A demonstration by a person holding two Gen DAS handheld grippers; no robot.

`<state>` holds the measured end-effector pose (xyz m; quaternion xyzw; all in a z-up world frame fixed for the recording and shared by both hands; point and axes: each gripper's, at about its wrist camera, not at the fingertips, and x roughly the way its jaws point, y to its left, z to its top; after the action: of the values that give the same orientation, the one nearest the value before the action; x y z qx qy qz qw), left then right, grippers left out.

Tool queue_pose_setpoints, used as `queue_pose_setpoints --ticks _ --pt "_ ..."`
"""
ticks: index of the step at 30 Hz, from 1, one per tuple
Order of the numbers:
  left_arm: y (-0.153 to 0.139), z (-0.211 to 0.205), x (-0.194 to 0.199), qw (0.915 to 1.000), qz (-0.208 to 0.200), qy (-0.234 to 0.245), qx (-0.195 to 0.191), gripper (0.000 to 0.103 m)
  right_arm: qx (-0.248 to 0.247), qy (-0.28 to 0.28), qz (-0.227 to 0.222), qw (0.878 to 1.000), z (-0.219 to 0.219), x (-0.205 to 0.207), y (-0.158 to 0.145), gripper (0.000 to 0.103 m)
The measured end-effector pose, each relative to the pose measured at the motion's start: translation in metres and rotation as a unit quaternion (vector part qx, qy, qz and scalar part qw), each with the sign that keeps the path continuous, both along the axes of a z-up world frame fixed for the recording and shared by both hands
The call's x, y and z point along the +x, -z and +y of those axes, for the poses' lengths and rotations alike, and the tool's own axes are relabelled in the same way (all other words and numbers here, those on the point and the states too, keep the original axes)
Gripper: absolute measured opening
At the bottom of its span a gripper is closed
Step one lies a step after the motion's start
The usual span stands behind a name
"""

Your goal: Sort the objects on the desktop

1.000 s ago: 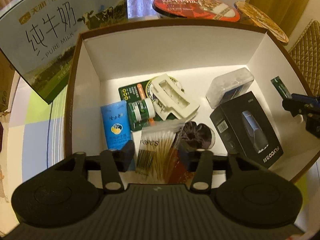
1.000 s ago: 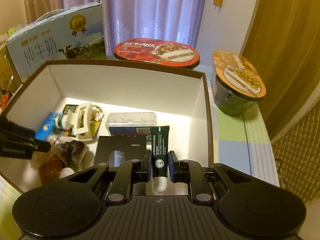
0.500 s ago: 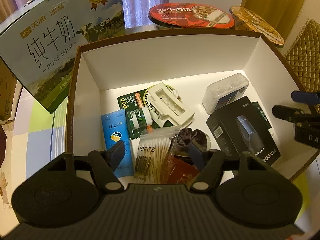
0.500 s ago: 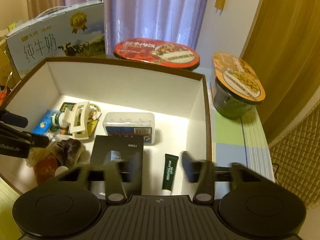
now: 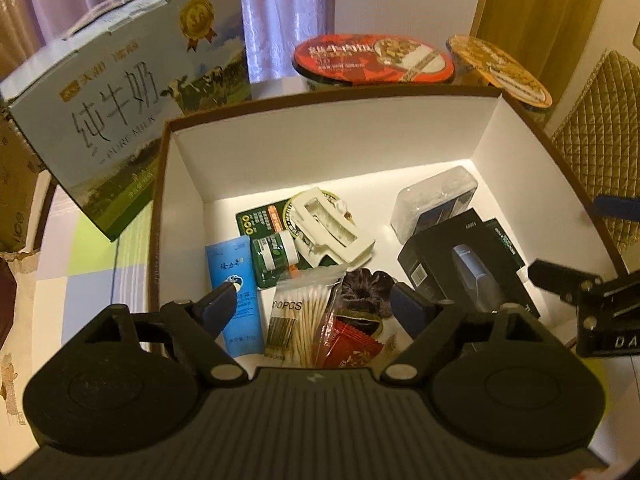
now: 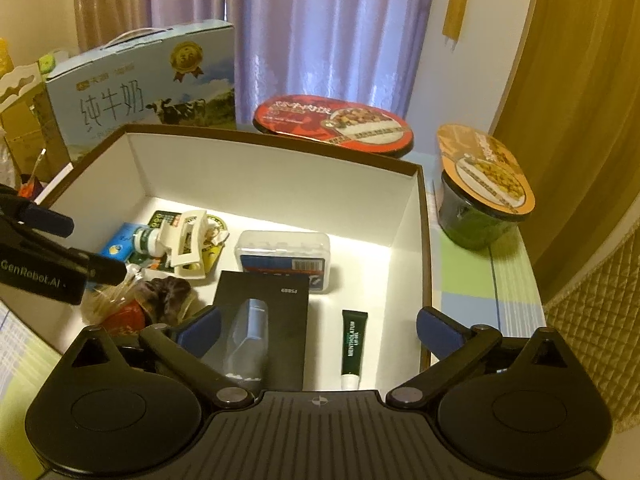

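Curtained room, open box, right hand-held gripper spread wide over lip-gel tube, left hand-held gripper likewise, both empty

The left gripper was wide open, with its two fingers spread far apart and holding nothing. The right gripper was also wide open and empty, pointing forward and down.

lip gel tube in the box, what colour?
Dark green with a white cap, lying flat on the box floor; the lip gel tube shows best in the right wrist view.
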<state>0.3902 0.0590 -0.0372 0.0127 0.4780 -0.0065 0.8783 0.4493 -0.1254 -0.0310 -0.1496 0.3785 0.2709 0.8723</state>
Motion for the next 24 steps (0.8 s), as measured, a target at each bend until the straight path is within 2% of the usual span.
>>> queue_pose_setpoints --ticks 4,9,16,24 --pt "-0.011 0.000 -0.011 0.9997 -0.023 -0.007 0.010 0.088 0.015 0.005 0.002 1.000 -0.004 -0.006 -0.005 0.101" --pt "-0.024 0.003 -0.028 0.9988 -0.045 -0.021 -0.001 0.091 0.029 0.015 -0.008 0.999 -0.009 -0.019 -0.012 0.101" --pt "-0.039 0.007 -0.059 0.9964 -0.070 -0.048 -0.007 0.096 0.063 0.042 0.007 0.997 -0.023 -0.036 -0.021 0.101" --pt "-0.066 0.001 -0.105 0.9894 -0.123 -0.071 0.030 0.096 0.087 0.055 0.005 0.995 -0.039 -0.061 -0.035 0.101"
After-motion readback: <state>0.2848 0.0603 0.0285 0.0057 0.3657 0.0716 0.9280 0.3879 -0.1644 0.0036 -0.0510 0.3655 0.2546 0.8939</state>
